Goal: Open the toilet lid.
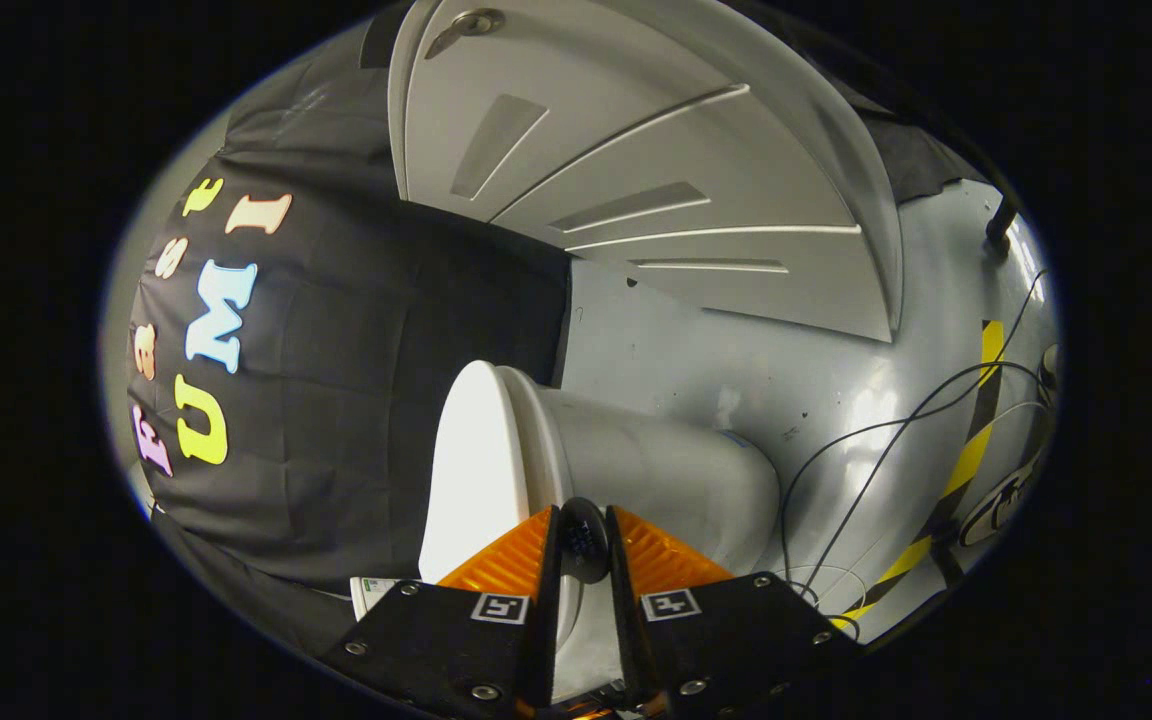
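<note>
Hand-held gripper [584, 530] pinching smooth toilet lid [471, 470]

From here I cannot tell whether the gripper [584, 520] pinches the white toilet lid [476, 460]: its fingers stand close together, covering the lid's near edge. The white toilet bowl [666, 480] is cut off behind them. The paneled white door [636, 170] runs out of view.

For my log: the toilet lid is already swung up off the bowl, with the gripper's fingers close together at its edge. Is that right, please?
Not quite: the gripper view shows the toilet lid lying shut against the bowl. The gripper does have its fingers close together at the lid's edge; their grip is unclear.
</note>
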